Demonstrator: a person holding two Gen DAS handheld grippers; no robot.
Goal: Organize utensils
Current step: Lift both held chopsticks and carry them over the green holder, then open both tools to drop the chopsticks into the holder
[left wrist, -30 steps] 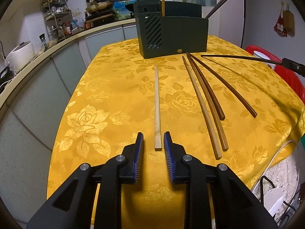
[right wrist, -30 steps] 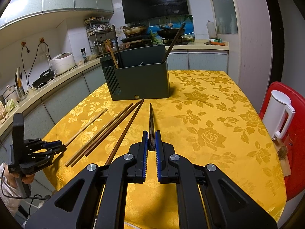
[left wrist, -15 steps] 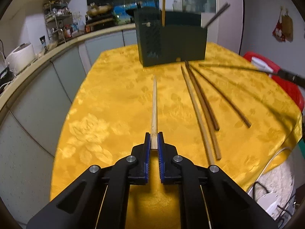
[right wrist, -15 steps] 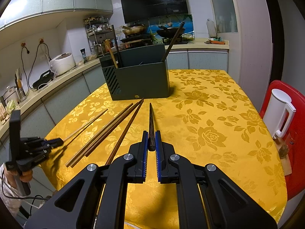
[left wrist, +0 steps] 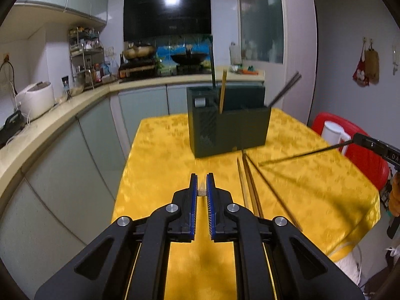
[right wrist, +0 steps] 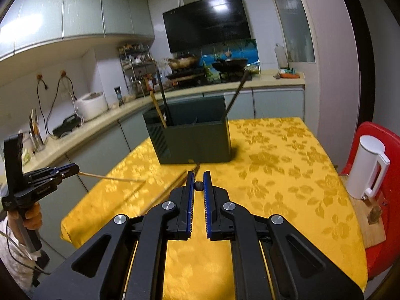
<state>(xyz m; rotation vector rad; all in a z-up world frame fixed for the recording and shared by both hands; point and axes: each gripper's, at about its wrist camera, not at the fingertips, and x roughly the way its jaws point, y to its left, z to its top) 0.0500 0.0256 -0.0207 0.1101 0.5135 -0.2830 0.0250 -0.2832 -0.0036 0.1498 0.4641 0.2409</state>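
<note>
My left gripper point(left wrist: 201, 192) is shut on a pale wooden chopstick point(left wrist: 201, 192), seen end-on between the pads and held above the yellow table point(left wrist: 160, 160); the right wrist view shows it point(right wrist: 112, 177) sticking out level. My right gripper point(right wrist: 199, 186) is shut on a dark chopstick point(right wrist: 199, 186), also lifted, which the left wrist view shows point(left wrist: 300, 155) pointing left. The dark green utensil holder point(left wrist: 230, 130) stands at the table's far side with several chopsticks upright in it. Three chopsticks point(left wrist: 250, 187) lie on the cloth before it.
A red chair point(right wrist: 375, 150) with a white kettle point(right wrist: 367, 167) stands right of the table. Kitchen counter point(left wrist: 50, 135) with a rice cooker point(left wrist: 35, 100) runs along the left and back. The table's near edge drops off at the left.
My left gripper closed on the pale chopstick and lifted it off the table to level. My right gripper raised the dark chopstick too. Both cameras tilted up.
</note>
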